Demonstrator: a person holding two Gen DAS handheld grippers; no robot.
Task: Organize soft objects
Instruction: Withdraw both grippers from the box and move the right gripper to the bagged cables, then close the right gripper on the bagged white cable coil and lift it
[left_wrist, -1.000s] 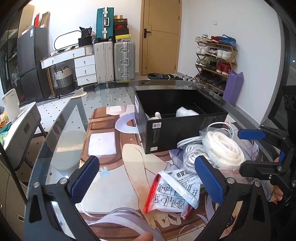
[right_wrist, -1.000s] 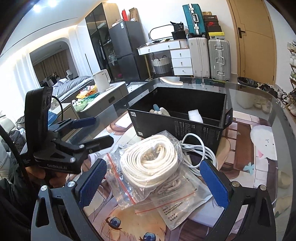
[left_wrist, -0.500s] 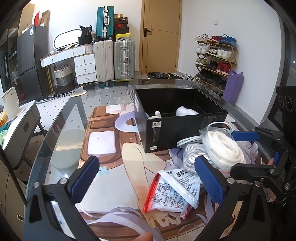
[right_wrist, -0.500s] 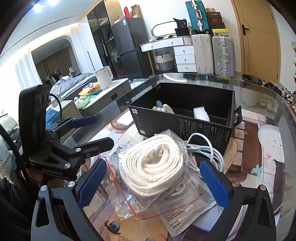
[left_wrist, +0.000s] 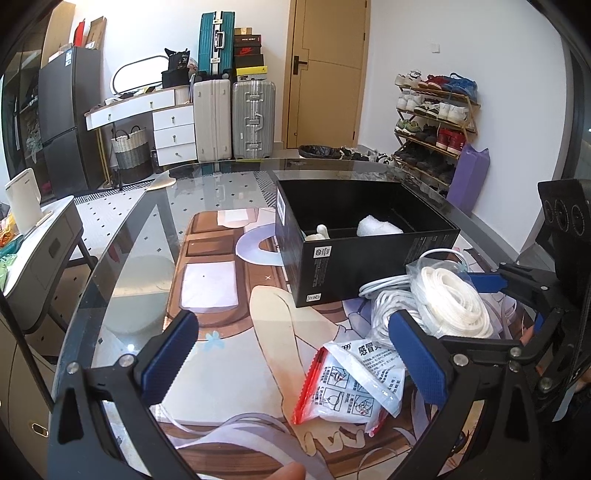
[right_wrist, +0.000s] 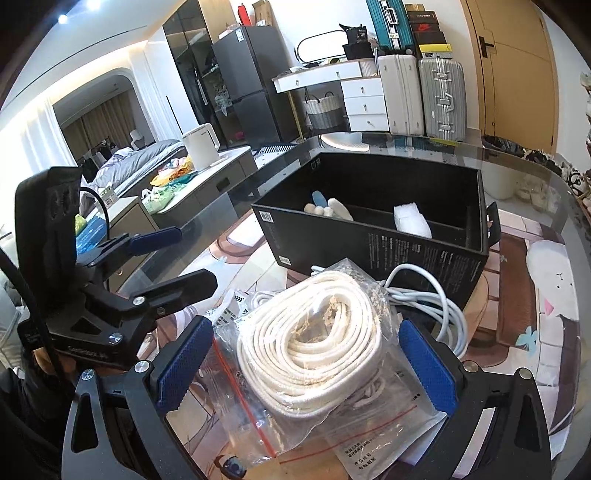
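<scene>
A clear zip bag of coiled white rope (right_wrist: 306, 339) lies on the table in front of the black box (right_wrist: 373, 243). My right gripper (right_wrist: 304, 365) is open, its blue pads (right_wrist: 184, 363) on either side of the bag without squeezing it. From the left wrist view the rope bag (left_wrist: 450, 299) sits at the right with the right gripper (left_wrist: 465, 310) around it. My left gripper (left_wrist: 293, 354) is open and holds nothing, hovering over a red-and-white sachet bag (left_wrist: 354, 384). Inside the box are a white foam wad (right_wrist: 412, 221) and small plush pieces (right_wrist: 328, 208).
A white cable (right_wrist: 432, 299) is looped between the rope bag and the box. A flat printed packet (right_wrist: 388, 443) lies under the rope bag. The left gripper (right_wrist: 192, 258) hangs at the left. The glass table (left_wrist: 122, 258) curves away at left.
My right gripper has moved forward and lower, so the rope bag now lies between its pads. The left gripper has stayed almost still.
</scene>
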